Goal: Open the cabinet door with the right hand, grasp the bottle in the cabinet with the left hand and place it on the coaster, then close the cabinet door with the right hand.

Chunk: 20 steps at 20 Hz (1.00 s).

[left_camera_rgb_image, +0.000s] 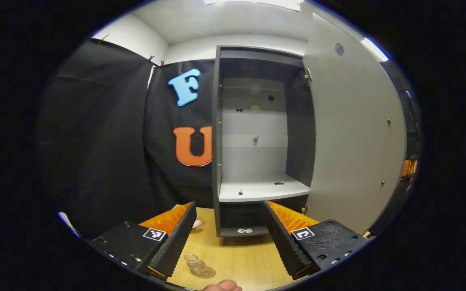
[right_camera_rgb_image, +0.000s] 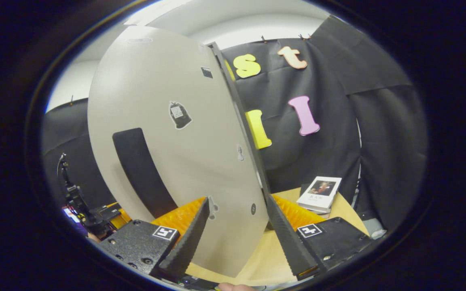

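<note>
A: where's the bottle (left_camera_rgb_image: 194,263)?
B: on the coaster (left_camera_rgb_image: 204,272), low between the left claw's (left_camera_rgb_image: 227,238) open fingers.
A: right claw (right_camera_rgb_image: 237,238)?
B: spread too, door (right_camera_rgb_image: 168,133) edge in front, nothing gripped.

A light wooden table (left_camera_rgb_image: 249,258) carries the open cabinet (left_camera_rgb_image: 239,230) at twelve o'clock, a clear bottle (left_camera_rgb_image: 193,261) on a round coaster (left_camera_rgb_image: 208,273) at six, and books (right_camera_rgb_image: 318,195).

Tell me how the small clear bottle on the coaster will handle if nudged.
The bottle looks like clear glass or hard plastic, so it is probably stiff and slippery. It is small, so it is likely light and easily knocked off the coaster. Being round, it would probably roll if tipped.
</note>
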### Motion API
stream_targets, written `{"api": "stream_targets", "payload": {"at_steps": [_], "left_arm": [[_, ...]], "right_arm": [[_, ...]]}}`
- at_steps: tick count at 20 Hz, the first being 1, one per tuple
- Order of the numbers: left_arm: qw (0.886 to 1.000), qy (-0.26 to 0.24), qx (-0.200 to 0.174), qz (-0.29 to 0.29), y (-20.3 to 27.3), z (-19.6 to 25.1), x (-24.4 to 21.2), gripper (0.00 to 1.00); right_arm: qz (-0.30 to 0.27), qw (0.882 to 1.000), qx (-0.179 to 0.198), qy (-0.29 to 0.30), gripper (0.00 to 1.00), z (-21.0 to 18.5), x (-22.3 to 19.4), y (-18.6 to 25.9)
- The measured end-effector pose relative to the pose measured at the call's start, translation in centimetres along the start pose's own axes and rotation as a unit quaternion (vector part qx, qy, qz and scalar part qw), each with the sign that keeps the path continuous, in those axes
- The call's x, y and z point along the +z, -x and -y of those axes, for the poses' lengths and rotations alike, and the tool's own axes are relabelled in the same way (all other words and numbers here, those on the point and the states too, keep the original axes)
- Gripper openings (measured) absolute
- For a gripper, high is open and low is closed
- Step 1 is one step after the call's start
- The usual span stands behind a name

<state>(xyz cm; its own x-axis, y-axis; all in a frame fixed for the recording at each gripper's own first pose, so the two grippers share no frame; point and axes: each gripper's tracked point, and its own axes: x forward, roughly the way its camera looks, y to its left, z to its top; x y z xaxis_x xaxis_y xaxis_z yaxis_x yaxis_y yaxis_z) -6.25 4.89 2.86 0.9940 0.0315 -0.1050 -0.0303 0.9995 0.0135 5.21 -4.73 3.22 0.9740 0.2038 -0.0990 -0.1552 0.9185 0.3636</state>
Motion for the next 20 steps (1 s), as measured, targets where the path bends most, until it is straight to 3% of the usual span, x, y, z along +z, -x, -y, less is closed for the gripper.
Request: {"api": "stream_targets", "payload": {"at_steps": [7, 20], "left_arm": [[1.000, -0.003, 0.026, 0.003, 0.3, -2.5, 0.0, 0.95], [0.998, 0.010, 0.063, -0.003, 1.5, -7.1, 0.2, 0.95]], "right_arm": [[-0.004, 0.998, 0.026, -0.052, 0.93, -2.0, -0.5, -1.8], [-0.020, 0.995, 0.080, -0.062, 0.93, -7.0, -1.3, -6.1]]}}
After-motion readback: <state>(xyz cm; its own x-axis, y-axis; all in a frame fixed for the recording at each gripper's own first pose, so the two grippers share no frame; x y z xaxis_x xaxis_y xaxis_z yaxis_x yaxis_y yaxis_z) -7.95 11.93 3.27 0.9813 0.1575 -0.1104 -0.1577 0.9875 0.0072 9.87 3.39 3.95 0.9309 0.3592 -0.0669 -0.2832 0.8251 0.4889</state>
